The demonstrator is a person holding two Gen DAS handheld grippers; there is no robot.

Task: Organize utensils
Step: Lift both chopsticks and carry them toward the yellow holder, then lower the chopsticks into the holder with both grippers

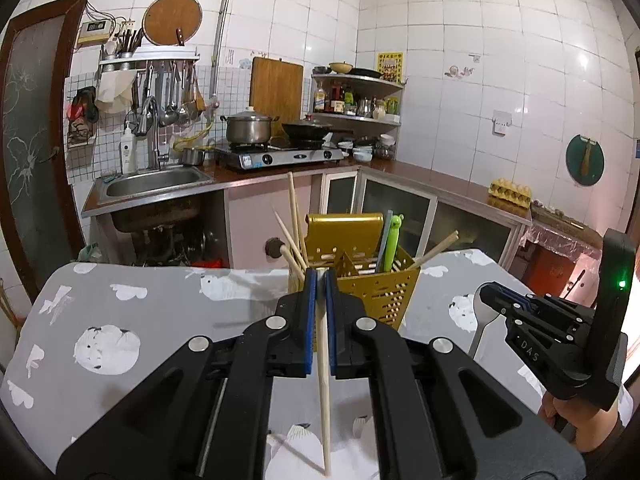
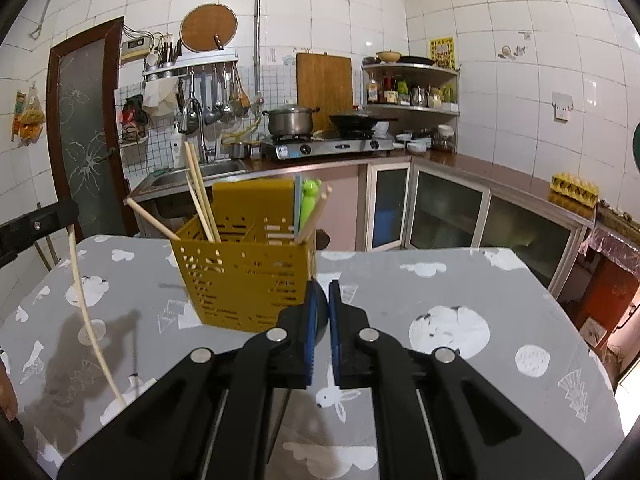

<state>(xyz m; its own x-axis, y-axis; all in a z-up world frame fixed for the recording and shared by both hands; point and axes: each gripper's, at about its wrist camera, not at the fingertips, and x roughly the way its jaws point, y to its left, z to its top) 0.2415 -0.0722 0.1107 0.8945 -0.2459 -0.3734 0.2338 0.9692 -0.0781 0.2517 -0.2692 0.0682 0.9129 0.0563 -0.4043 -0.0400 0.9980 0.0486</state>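
On the tabletop (image 2: 460, 280): a yellow perforated utensil holder (image 2: 248, 272) stands upright on the grey patterned cloth, near the far edge.
Holder contents: several wooden chopsticks (image 2: 200, 196) lean out of the left compartment; a green frog-topped utensil (image 2: 309, 200) and more sticks stand at the right side.
Left gripper (image 1: 321, 276): jaws closed on a single pale chopstick (image 1: 323, 380), which runs between the blue pads and hangs down toward the cloth; its upper end sits at the fingertips, just in front of the holder.
Right gripper (image 2: 321, 286): jaws closed on a dark, rounded piece whose identity is unclear from its own camera; from the left wrist camera a metal spoon (image 1: 482, 316) shows at its fingertips, handle pointing down.
Relative position: holder lies just beyond both grippers, slightly left of the right one.
Person: a hand (image 1: 580, 420) grips the right gripper's handle.
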